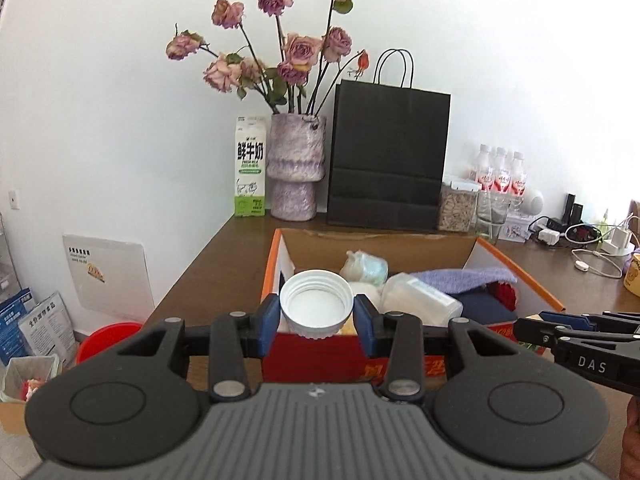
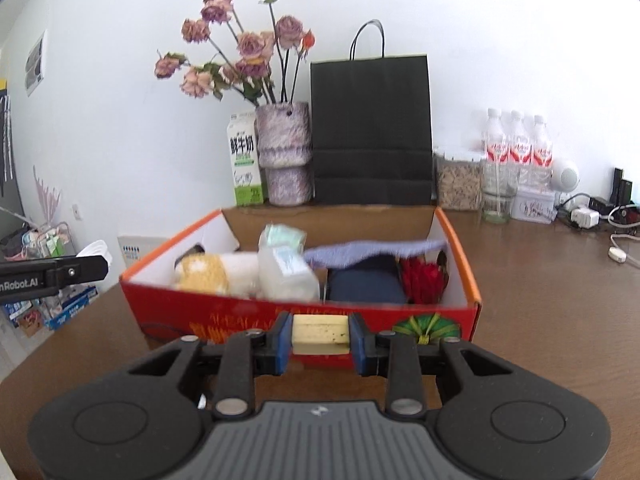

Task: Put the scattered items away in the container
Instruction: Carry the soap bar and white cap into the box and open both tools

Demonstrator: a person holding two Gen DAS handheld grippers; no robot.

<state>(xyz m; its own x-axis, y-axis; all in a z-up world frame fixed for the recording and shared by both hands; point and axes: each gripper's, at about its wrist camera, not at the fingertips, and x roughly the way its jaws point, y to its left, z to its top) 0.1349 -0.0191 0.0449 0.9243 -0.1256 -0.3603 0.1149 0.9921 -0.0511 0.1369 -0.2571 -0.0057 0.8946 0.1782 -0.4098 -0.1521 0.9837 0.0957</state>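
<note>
Left gripper (image 1: 316, 312) first: I'm clamping a white ribbed plastic screw lid (image 1: 316, 309) between the blue pads, open side facing me, and I'm holding it just in front of the near wall of the orange-and-red cardboard box (image 2: 460, 240) on the brown wooden table (image 2: 560, 300). To drop it well, I reckon I should be carrying it clear over the rim and toward the left corner, where the white inner wall is showing bare, before letting go.

Inside the box, going across, I'm seeing a yellow-and-white plush toy (image 2: 204, 274), a clear plastic container (image 2: 288, 276), a lilac towel (image 2: 372, 250), a navy cloth (image 2: 368, 286) and something red (image 2: 424, 280).

Over on the right, my right gripper (image 2: 320, 336) is squeezing a pale yellow rectangular block (image 2: 320, 330), speckled on its face, again just short of the box's front wall. My judgement: lift it above the wall, release low over the soft cloth, and keep both tools from crossing.
</note>
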